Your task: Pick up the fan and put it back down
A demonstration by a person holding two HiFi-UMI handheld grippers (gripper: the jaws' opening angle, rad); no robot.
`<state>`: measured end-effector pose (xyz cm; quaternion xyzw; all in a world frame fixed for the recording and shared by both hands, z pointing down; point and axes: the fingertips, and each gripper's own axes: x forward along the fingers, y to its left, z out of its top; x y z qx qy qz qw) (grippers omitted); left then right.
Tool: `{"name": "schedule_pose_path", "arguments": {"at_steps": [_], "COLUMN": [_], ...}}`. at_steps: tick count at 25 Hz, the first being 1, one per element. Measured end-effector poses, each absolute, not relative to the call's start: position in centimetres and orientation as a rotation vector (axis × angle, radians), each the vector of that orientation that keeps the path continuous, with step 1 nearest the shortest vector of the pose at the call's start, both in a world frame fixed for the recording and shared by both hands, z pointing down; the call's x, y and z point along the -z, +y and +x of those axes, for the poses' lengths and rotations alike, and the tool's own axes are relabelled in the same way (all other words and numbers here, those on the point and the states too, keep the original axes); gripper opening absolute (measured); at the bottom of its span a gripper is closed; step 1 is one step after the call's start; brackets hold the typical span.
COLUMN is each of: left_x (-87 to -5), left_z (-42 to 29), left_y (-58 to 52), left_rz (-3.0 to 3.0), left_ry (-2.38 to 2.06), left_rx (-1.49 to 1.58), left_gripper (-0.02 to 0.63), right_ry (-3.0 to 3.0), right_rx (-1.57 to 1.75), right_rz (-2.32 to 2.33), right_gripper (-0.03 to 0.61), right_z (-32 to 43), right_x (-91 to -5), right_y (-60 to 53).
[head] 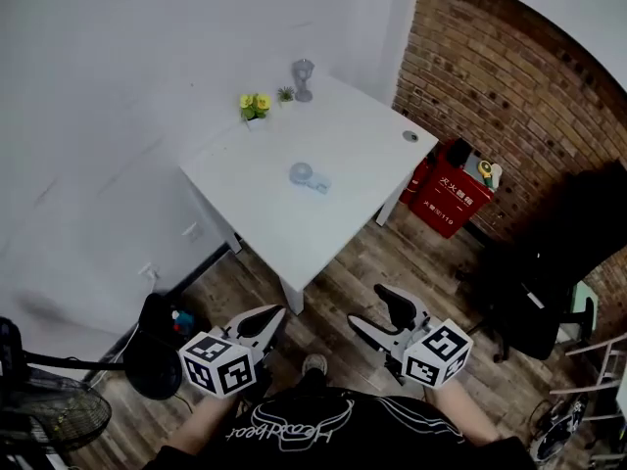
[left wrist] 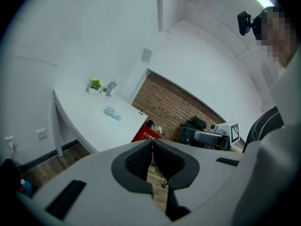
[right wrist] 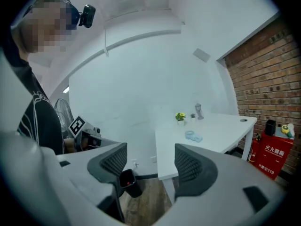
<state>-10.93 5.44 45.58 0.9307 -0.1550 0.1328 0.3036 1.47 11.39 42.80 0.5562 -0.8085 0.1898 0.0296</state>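
Note:
A small light-blue fan (head: 308, 177) lies on its side near the middle of the white table (head: 362, 145). It also shows far off in the left gripper view as the fan (left wrist: 112, 113) and in the right gripper view as the fan (right wrist: 193, 136). Both grippers hang close to my body, over the wooden floor and well short of the table's near corner. My left gripper (head: 278, 313) is shut, its tips touching with nothing between them (left wrist: 151, 143). My right gripper (head: 369, 306) is open and empty, its jaws wide apart (right wrist: 150, 161).
At the table's far edge stand a yellow flower pot (head: 255, 105), a tiny green plant (head: 285, 94) and a grey ornament (head: 304, 78). A red box (head: 453, 186) sits by the brick wall, a black office chair (head: 549, 292) at right, a black bin (head: 162, 346) and a floor fan (head: 49, 409) at left.

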Motion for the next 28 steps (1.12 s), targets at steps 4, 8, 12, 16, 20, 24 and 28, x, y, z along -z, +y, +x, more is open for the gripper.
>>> {"name": "schedule_pose_path", "arguments": {"at_steps": [4,8,12,16,20,24,28], "left_x": [-46.3,-46.3,-46.3,-46.7,-46.9,-47.2,-47.9], "left_z": [-9.4,-7.9,-6.8,-5.7,-4.9,-4.2,-3.7], "left_y": [0.4,-2.9,-5.6,-8.1,-10.7,-13.7,-16.4], "left_rz": [2.454,2.465,2.456,2.443,2.421,2.373,2.311], "left_ry": [-0.418,-0.425,-0.454,-0.503,-0.583,-0.689,-0.795], "left_rx": [-0.358,-0.358,-0.347,-0.328,-0.314,-0.293,-0.292], "left_gripper": [0.035,0.035,0.035,0.035,0.035,0.035,0.035], "right_ry": [-2.486,-2.475,-2.479,-2.478,-2.493,-2.511,-2.518], "right_rx": [-0.61,-0.594,-0.591,-0.58,-0.568,-0.597,-0.609], "right_rz": [1.704,1.68,1.665,1.619,1.538,1.453,1.324], "right_gripper": [0.302,0.302,0.302,0.307,0.31,0.311,0.318], "right_z": [2.9,4.1,5.4,7.1,8.4,10.2,11.1], "right_x": [-43.9,-44.5,-44.6,-45.2,-46.0,-47.3,-48.8], "right_y": [5.9,2.1,-1.0,-4.4,-8.1,-12.3,-16.6]}}
